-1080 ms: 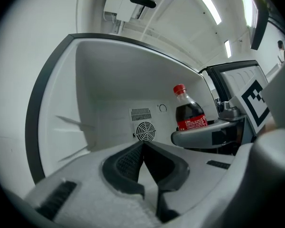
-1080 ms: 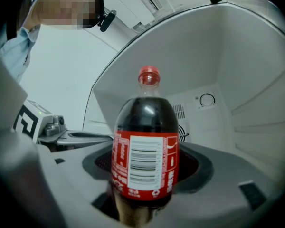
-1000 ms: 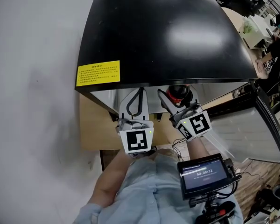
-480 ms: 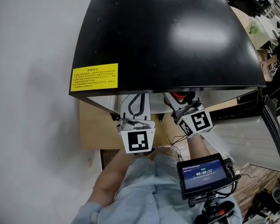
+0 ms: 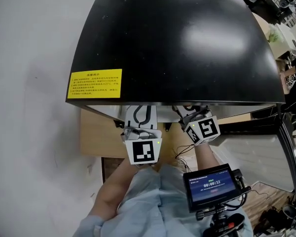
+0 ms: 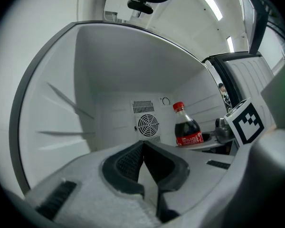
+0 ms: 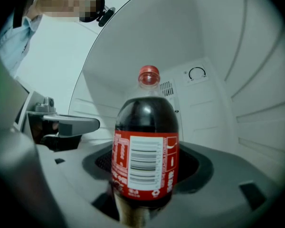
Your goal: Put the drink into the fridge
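Observation:
The drink is a cola bottle with a red cap and red label, standing upright between the jaws of my right gripper, which is shut on its body. It is inside the white fridge cavity, in front of the back wall. In the left gripper view the bottle shows to the right, ahead of my left gripper, whose pads meet with nothing between them. In the head view the black fridge top hides both grippers' tips and the bottle; only the marker cubes show.
A round fan grille sits on the fridge's back wall, and ribbed shelf rails line the left wall. The open fridge door stands at the right. A yellow label marks the top's front edge. A small screen hangs at the person's chest.
Both grippers have gone further in under the fridge top. The bottle's red cap, seen earlier in the head view, is now hidden. The right gripper still holds the bottle.

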Available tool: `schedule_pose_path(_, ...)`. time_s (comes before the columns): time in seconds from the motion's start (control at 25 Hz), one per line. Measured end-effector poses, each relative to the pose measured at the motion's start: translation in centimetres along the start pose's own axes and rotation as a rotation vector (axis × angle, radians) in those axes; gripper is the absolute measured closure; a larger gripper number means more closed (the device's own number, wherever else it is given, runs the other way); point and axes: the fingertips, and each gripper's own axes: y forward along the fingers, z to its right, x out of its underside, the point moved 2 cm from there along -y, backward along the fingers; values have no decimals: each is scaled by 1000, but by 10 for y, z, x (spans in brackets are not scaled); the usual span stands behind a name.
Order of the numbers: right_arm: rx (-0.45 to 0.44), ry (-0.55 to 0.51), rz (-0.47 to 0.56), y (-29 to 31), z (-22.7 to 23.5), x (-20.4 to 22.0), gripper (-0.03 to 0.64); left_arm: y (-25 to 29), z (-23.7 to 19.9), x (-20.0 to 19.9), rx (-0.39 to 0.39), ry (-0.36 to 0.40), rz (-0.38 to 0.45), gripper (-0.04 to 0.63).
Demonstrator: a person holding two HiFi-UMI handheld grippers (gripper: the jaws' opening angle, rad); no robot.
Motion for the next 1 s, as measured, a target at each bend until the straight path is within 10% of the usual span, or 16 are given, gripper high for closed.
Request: schedule_pose_path(1.0,-31,1,2,16,13,42,301,-12,0,2,-57,38,-35,586)
